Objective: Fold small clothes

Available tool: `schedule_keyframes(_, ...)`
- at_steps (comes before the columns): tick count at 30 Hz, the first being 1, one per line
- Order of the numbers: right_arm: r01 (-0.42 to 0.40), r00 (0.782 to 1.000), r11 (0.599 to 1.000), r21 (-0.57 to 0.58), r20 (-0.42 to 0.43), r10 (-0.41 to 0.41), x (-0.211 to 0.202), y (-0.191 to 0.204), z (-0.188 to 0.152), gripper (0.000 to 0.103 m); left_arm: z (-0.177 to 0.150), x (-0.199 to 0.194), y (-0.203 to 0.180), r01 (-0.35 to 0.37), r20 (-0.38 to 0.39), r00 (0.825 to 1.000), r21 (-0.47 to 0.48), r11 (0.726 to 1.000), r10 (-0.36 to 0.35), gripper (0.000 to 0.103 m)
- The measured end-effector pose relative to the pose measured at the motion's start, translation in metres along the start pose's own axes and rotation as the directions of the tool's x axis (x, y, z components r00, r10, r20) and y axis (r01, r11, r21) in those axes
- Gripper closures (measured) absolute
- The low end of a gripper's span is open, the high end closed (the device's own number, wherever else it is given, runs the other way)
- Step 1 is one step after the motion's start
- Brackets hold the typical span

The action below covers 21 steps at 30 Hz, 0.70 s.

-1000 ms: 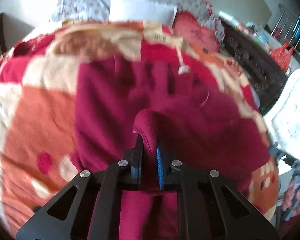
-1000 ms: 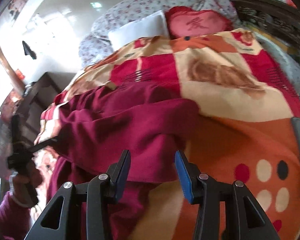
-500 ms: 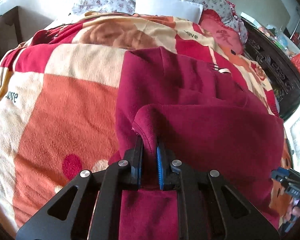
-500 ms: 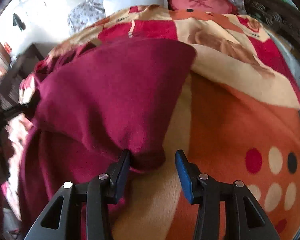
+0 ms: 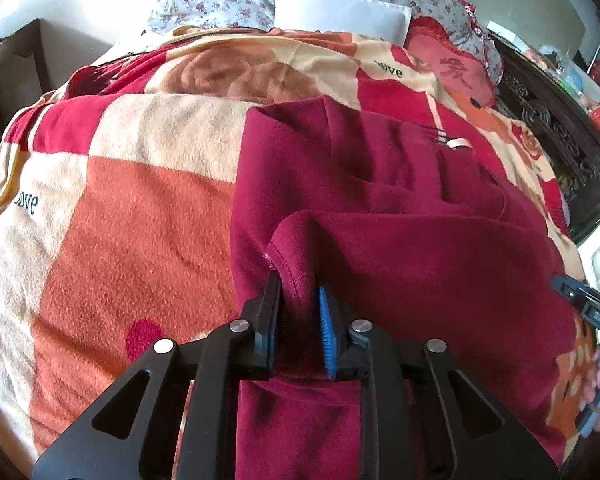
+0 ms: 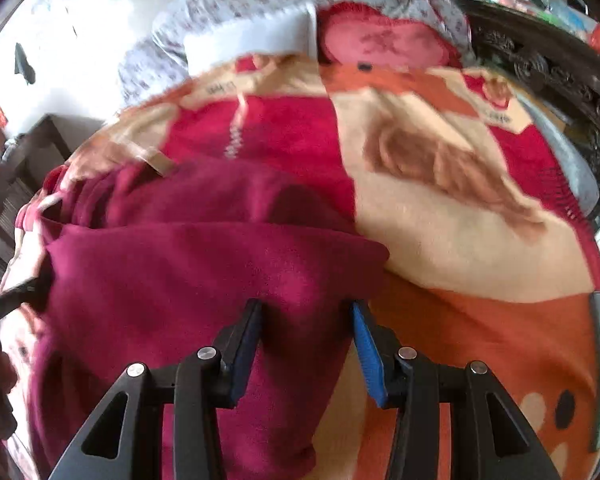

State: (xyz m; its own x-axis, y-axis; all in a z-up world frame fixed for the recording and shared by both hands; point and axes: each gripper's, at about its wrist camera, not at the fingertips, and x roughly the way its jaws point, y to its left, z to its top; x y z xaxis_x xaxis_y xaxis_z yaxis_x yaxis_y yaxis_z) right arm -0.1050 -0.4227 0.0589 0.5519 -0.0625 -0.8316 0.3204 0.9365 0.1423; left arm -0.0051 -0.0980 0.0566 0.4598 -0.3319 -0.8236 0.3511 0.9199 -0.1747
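Observation:
A dark red fleece garment [image 5: 380,208] lies on a patterned blanket on a bed, its near part doubled over the far part. My left gripper [image 5: 298,296] is shut on a bunched hem of the garment at its near left corner. In the right wrist view the same garment [image 6: 188,272] fills the lower left. My right gripper [image 6: 306,316] is open, its jaws wide apart, with the folded layer's near right corner lying between them. The right gripper's body shows at the right edge of the left wrist view [image 5: 596,316].
The red, orange and cream blanket [image 5: 112,216] covers the bed. A white pillow [image 5: 340,12] and a red cushion [image 5: 448,64] lie at the head. A dark carved wooden cabinet [image 5: 556,148] stands to the right, a dark side table [image 6: 16,168] to the left.
The left gripper's jaws have parted slightly but still hold the hem. The right gripper moved so that the folded corner now sits between its open jaws. The right view is blurred by motion.

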Motion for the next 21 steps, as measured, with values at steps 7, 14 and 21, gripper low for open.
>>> schedule_keyframes(7,-0.058,0.998,0.997,0.054,0.043,0.056,-0.045,-0.014,-0.009,0.059,-0.007,-0.022,0.014,0.006,0.001,1.000,-0.013,1.000,-0.006,0.076)
schedule_keyframes(14,-0.010,1.000,0.997,-0.080,-0.012,0.009,-0.049,0.017,-0.049,0.059,-0.037,-0.032,0.024,0.001,-0.033,0.999,-0.022,1.000,-0.002,0.076)
schedule_keyframes(21,-0.058,0.997,0.997,0.045,-0.039,0.059,-0.051,-0.003,-0.065,0.059,-0.080,-0.053,0.028,0.064,-0.106,0.992,-0.028,0.998,-0.067,0.076)
